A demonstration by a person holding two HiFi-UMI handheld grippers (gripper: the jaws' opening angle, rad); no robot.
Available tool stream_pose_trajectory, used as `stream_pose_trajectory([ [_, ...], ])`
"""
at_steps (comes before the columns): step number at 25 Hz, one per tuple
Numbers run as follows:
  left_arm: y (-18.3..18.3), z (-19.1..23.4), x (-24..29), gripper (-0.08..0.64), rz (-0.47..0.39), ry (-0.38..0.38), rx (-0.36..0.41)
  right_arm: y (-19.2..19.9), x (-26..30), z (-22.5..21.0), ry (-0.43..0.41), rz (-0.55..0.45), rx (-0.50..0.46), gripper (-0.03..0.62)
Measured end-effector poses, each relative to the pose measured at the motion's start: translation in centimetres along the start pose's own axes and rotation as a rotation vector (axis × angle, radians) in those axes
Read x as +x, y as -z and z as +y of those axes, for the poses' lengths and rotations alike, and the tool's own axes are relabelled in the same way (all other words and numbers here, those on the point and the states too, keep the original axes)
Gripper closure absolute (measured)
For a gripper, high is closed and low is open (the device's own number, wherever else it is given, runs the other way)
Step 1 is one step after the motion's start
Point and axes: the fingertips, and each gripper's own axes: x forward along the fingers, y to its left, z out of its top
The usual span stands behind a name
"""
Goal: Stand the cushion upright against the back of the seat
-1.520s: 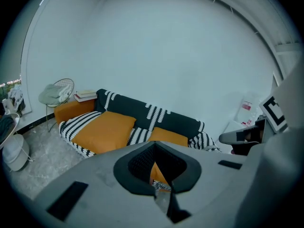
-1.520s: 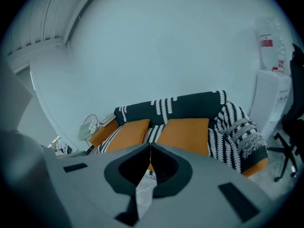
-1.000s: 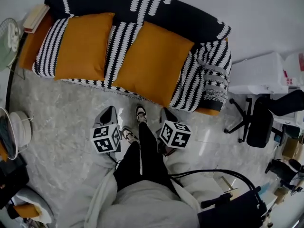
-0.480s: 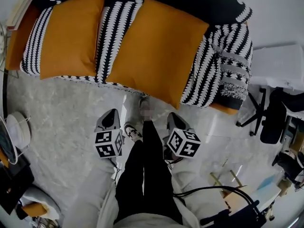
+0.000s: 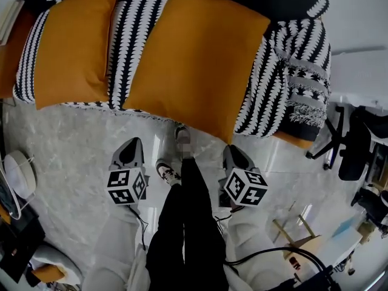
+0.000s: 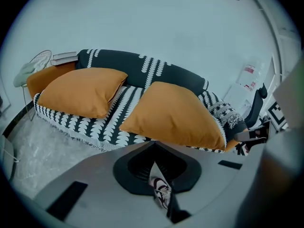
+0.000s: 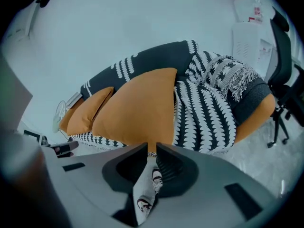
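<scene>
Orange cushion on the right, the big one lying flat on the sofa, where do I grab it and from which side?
Probably the near corner of the large orange square fabric cushion, approached from the front. It lies flat on the black-and-white patterned sofa, and that corner appears to overhang the seat's front edge, so both its faces are free to pinch.

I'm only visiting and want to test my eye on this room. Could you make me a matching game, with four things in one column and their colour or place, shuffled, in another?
Things:
1. fringed throw
2. cushion beside it
3. office chair
4. sofa cover

Descriptions:
A. black, standing on the floor past the sofa's end
B. plain orange, lying on the seat
C. black with white scalloped stripes
D. draped over the sofa's arm

Pairs: 1-D; 2-B; 3-A; 4-C.
</scene>
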Motion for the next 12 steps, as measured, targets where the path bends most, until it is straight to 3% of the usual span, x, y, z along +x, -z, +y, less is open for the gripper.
stream_pose_trajectory([
  [2,0.0,0.6,0.9,0.559,0.003,0.016,0.01,0.5,0.6,-0.7,0.007,0.013,-0.01,0.451],
  [3,0.0,0.8,1.3,0.481,0.009,0.027,0.013,0.7,0.9,-1.0,0.01,0.02,-0.014,0.445],
  [4,0.0,1.0,1.7,0.46,0.017,0.032,0.017,0.9,1.1,-1.2,0.013,0.026,-0.018,0.439],
  [9,-0.2,2.2,3.5,0.41,0.031,0.034,0.057,1.7,2.7,-1.8,0.011,0.066,-0.053,0.396],
  [12,-0.1,2.8,4.8,0.362,0.028,0.054,0.131,2.2,4.0,-2.2,0.025,0.09,-0.102,0.351],
])
